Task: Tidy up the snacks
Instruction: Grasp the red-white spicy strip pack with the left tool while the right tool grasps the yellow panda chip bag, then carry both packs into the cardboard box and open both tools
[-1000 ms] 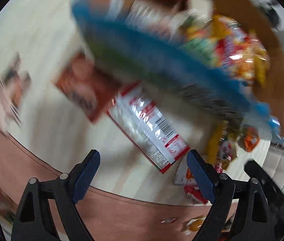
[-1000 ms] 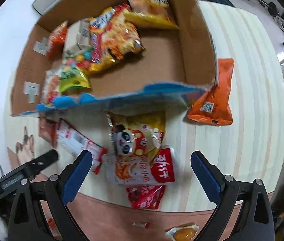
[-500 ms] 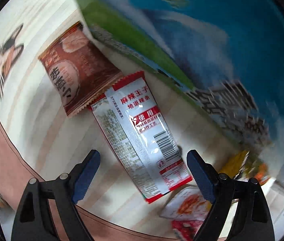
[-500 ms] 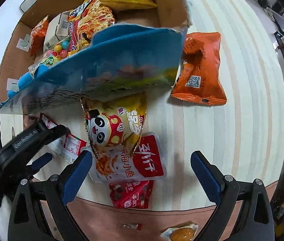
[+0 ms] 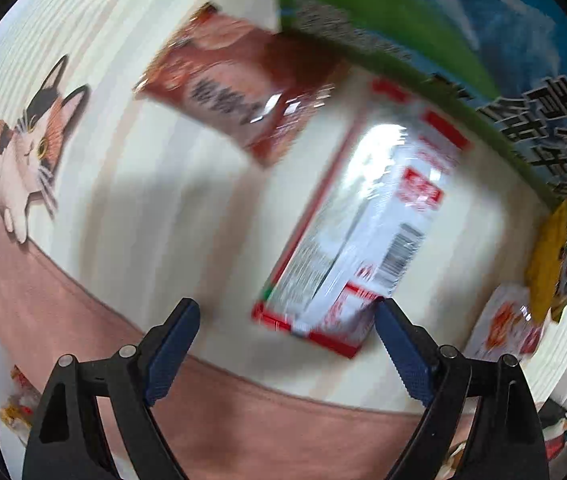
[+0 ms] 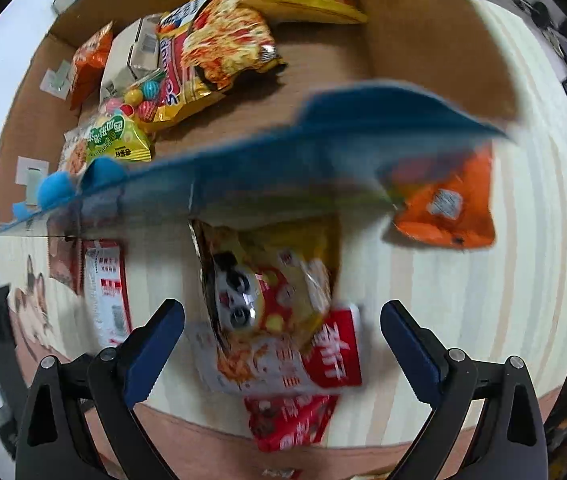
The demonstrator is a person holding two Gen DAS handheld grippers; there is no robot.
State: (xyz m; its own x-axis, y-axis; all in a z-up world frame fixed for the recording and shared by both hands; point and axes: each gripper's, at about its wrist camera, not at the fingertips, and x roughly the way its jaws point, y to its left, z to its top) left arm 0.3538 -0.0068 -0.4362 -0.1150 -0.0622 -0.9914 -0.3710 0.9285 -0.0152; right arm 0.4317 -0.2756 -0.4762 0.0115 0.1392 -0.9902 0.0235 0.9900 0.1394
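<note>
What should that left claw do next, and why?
Probably drop a little lower and close on the red-and-white packet. The left claw is open, the packet's near end lies between its fingers, and the cardboard box already holds other snacks.

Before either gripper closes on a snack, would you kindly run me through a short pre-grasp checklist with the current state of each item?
1. Left gripper open, nothing held: ok.
2. Right gripper open, nothing held: ok.
3. White-and-red packet between the left gripper's fingers: not ok, it lies mostly ahead of them and toward the right finger.
4. Panda bag centred ahead of the right gripper: ok.
5. Panda bag free: not ok, its top end lies under the blue flap.
6. Room in the box: ok.
</note>
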